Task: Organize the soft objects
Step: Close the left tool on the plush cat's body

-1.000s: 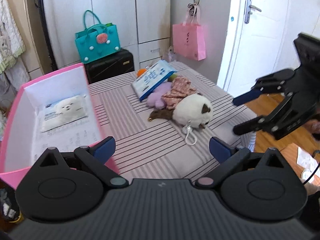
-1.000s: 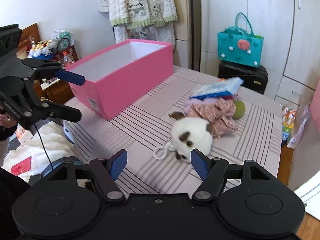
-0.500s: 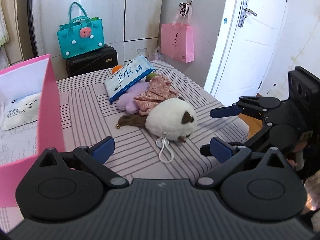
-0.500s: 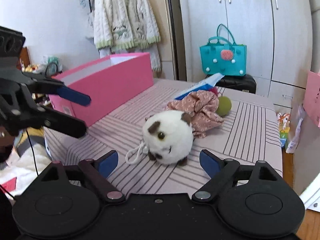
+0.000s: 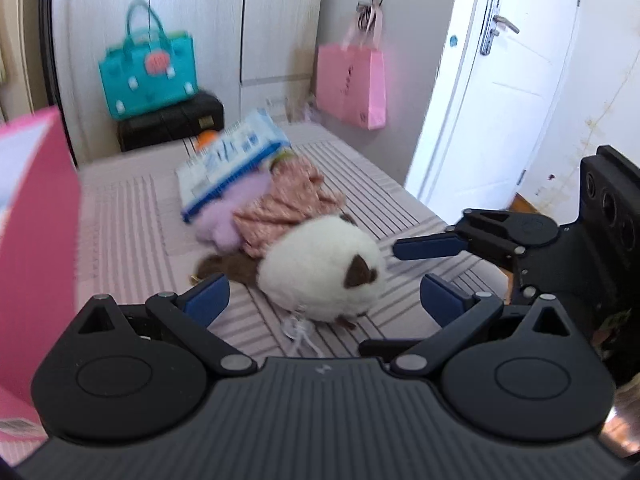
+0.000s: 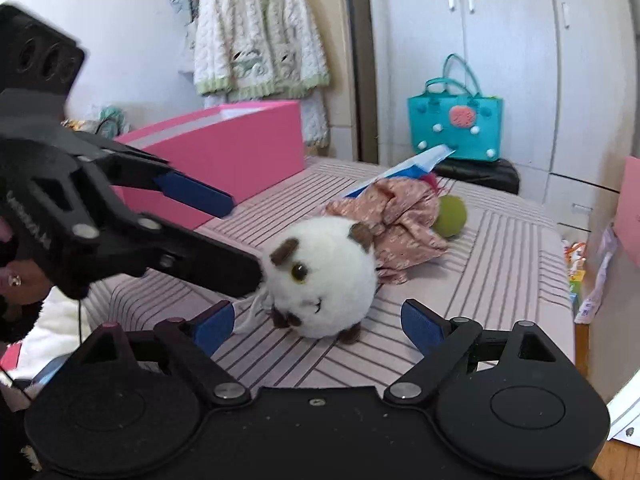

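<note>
A round white plush animal with brown ears lies on the striped table; in the right wrist view it faces the camera. My left gripper is open, its fingers on either side of the plush, close to it. My right gripper is open too, just in front of the plush. The right gripper also shows in the left wrist view at the plush's right. Behind the plush lie a pink floral cloth, a purple plush, a blue-white tissue pack and a green ball.
A tall pink box stands on the table's left side, also at the left edge of the left wrist view. A teal bag on a black case, a pink hanging bag, wardrobe and door lie beyond the table.
Both grippers have moved in toward the white plush, which now sits between each pair of open fingers. The left gripper has swung away from the pink box.
</note>
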Tool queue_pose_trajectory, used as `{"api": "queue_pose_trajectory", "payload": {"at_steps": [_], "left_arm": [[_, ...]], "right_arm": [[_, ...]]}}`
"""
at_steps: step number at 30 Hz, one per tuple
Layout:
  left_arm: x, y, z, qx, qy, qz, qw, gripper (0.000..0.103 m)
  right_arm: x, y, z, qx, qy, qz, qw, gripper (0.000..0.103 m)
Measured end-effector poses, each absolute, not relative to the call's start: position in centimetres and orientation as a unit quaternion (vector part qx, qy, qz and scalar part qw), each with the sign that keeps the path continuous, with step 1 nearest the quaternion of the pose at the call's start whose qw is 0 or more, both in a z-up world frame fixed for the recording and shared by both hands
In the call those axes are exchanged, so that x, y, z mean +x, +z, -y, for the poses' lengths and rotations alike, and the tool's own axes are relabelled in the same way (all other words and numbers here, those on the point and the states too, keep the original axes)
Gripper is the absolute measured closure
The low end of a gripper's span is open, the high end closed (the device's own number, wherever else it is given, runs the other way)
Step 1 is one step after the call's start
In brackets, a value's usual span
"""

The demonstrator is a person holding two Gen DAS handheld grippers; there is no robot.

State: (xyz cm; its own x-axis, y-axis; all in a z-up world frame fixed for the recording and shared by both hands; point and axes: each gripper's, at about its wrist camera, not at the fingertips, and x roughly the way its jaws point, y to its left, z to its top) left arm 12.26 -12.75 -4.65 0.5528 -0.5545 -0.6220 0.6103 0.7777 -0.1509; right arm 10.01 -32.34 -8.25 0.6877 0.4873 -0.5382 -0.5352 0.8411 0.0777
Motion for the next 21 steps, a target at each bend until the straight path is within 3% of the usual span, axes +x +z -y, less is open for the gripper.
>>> {"api": "queue_pose_trajectory", "payload": {"at_steps": [11,15,17,18,21], "left_arm": [[14.7,-6.1,13.4,-0.009,-0.304,-0.363,0.881,0.003],[15.4,-6.4,13.0,-0.031,-0.3,-0.375,0.877,0.013],[15.6,-6.6,12.9,-0.047,-0.31,-0.385,0.868,0.023],[15.7,-6.8,12.9,-0.053,-0.316,-0.391,0.863,0.029],[16.0,-7.3,12.5,-0.093,-0.314,-0.401,0.855,0.035]], "right_arm": [[11.5,-9.4,32.1,-0.016,0.254,-0.287,0.923,0.012],[12.0,-9.8,32.2,0.016,0.257,-0.29,0.922,0.016],[12.0,-9.9,31.9,0.012,0.252,-0.286,0.924,0.029],[12.0,-9.9,31.9,0.01,0.249,-0.281,0.927,0.032],[11.5,-9.8,31.7,0.001,0.241,-0.261,0.935,0.037]]}}
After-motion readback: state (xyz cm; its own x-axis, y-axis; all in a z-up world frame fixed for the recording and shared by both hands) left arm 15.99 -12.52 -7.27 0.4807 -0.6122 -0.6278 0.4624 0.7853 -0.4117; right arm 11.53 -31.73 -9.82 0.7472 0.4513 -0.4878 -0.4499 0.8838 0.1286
